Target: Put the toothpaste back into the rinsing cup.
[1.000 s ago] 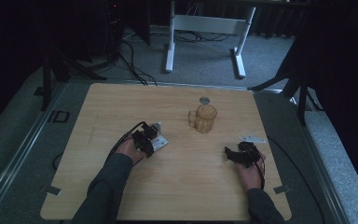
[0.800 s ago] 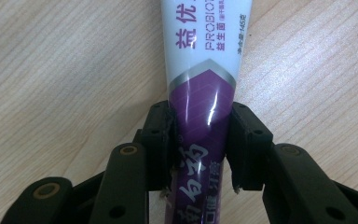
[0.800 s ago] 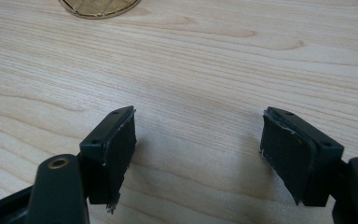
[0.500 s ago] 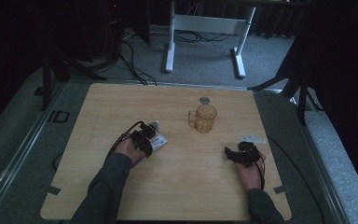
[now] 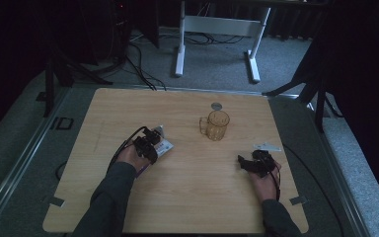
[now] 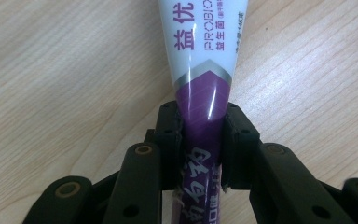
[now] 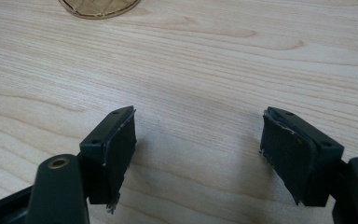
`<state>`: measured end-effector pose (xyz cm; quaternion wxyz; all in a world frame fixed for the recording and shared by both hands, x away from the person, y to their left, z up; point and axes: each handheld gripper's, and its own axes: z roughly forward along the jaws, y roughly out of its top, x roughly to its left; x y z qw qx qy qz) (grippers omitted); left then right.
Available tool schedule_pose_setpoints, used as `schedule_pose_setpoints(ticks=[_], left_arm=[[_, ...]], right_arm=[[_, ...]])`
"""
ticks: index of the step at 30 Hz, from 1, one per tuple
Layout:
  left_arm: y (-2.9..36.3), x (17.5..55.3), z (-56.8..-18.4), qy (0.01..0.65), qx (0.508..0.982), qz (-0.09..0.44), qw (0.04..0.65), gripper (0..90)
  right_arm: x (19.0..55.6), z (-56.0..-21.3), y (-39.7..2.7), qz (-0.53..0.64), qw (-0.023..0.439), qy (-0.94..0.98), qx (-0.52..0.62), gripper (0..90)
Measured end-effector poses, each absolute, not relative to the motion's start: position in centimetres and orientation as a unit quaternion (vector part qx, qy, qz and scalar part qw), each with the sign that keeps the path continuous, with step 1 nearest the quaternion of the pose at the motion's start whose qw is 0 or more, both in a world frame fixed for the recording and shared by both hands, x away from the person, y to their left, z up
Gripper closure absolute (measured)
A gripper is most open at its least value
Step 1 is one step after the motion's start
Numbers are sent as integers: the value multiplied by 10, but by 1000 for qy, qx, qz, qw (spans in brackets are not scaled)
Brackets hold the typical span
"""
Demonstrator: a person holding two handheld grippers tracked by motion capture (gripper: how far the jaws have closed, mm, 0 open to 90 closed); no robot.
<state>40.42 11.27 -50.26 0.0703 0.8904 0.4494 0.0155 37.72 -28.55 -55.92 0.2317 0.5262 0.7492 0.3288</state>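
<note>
A white and purple tube with printed lettering lies on the wooden table, left of centre. My left gripper has just been closing and is now shut on the tube's purple end, both pads pressed against it. In the high view the left gripper lies low over the tube. My right gripper rests open on the table with bare wood between its pads. It sits at the right of the high view.
An amber glass mug stands upright at the middle back, its base at the top of the right gripper view. A small grey disc lies just behind it. A white stand is on the floor beyond the table.
</note>
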Motion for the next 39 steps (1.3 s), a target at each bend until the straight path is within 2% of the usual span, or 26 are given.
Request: schedule_pose_setpoints(ticks=[39], left_arm=[[110, 397, -458, 463, 868, 61, 170, 723]], right_arm=[[377, -559, -285, 329, 231, 749, 527, 264]])
